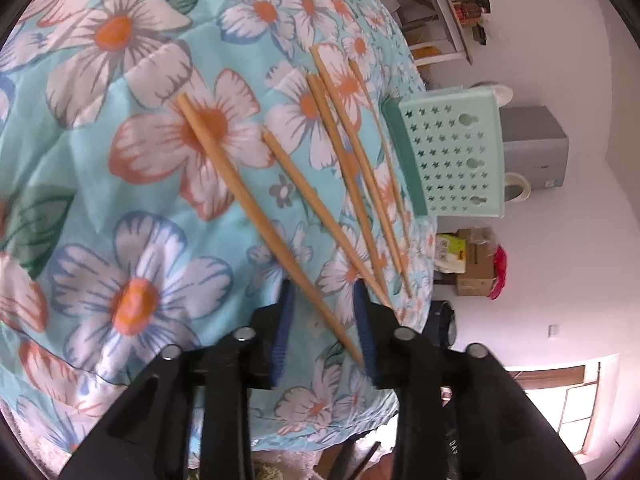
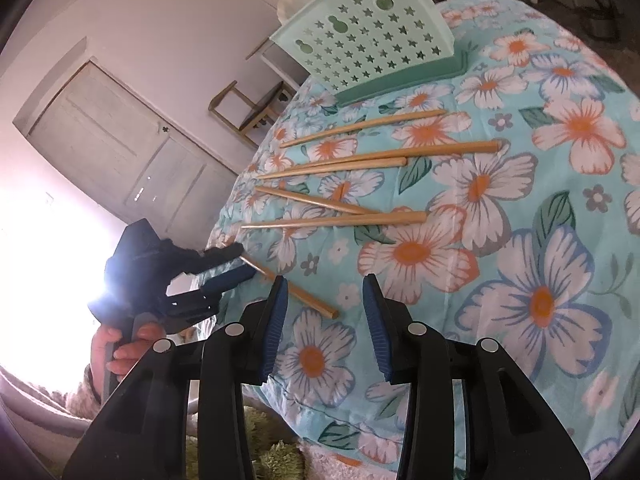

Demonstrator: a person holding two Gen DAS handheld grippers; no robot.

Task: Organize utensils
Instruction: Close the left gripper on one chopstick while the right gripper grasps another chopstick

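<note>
My left gripper [image 1: 324,324] straddles, jaws spread, the thin tip of the nearest chopstick [image 1: 256,216] at the cloth's [image 1: 100,200] edge, my right gripper [image 2: 325,320] gapes idle, and a shallow pinch could probably flick that tip off the edge.

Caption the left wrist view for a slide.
Open left tongs straddle a wooden chopstick on floral cloth.
</note>
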